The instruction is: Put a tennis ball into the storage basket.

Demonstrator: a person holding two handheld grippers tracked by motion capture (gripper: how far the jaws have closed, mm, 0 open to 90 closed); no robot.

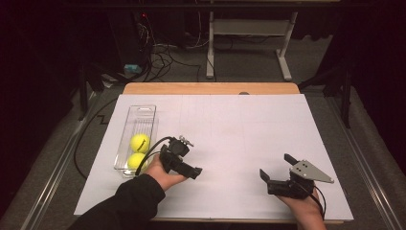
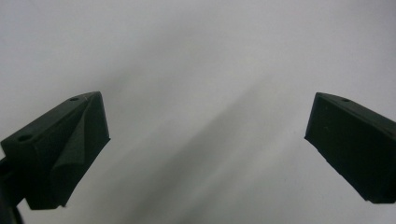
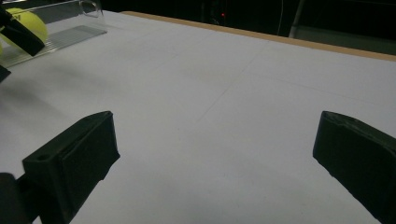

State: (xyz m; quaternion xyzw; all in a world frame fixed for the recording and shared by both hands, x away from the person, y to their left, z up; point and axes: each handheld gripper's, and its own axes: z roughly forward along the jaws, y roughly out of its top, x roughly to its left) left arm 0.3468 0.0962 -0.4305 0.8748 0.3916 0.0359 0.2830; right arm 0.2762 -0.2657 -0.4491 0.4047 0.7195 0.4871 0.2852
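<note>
Tennis balls [image 1: 138,151], two, are seen in clear tray [image 1: 142,114] at left. Left gripper [image 1: 191,170] is held just right of it, jaws wide, empty; right gripper [image 1: 276,166] likewise, near right.

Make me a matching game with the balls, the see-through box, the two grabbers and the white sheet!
Things:
1. tennis balls
2. clear tray
3. left gripper
4. right gripper

Descriptions:
A. carries a grey three-cornered plate
B. yellow, lying in the tray
C. see-through, at the left of the white sheet
D. open, just right of the tray

Pairs: 1-B, 2-C, 3-D, 4-A
</note>
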